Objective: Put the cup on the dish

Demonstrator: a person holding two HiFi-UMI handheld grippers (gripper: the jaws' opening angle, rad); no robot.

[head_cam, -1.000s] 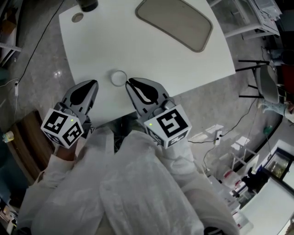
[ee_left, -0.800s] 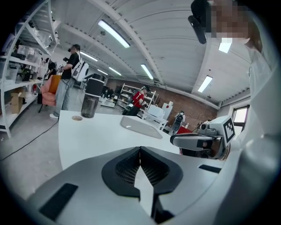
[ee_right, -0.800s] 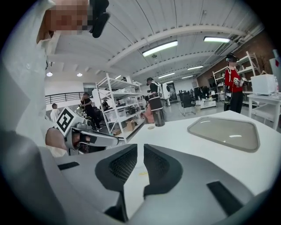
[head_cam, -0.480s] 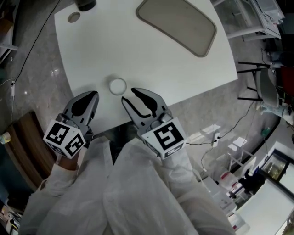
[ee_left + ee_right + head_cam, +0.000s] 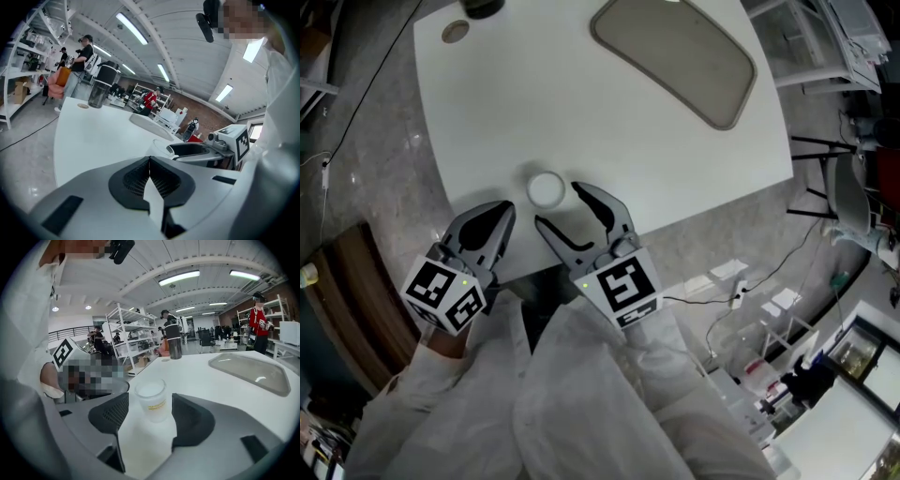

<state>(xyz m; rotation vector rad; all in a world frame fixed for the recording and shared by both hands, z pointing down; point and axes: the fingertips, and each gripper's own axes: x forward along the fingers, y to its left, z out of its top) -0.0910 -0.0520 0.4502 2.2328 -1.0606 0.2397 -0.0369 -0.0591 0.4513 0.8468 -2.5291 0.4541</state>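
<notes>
Opening my right gripper (image 5: 150, 416) wide just now, with the cup (image 5: 151, 399) at its mouth, untouched, on the table (image 5: 609, 141) well short of the dish (image 5: 675, 56). Left gripper (image 5: 149, 176) is clenched and empty. Grasp next, I reckon.

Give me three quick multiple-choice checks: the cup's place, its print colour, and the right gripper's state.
1. Where is the cup?
A. on the dish
B. on the table, near its front edge
C. held in the air

2. What colour is the cup's print?
A. red
B. yellow
C. blue

3. The right gripper is:
A. shut on the cup
B. shut and empty
C. open

Answers:
1 B: the cup stands on the white table, and the dish lies bare at the far side.
2 B: the right gripper view shows yellow lettering on the cup.
3 C: its jaws have just been opening and stand apart, with the cup just ahead of them, untouched.
</notes>
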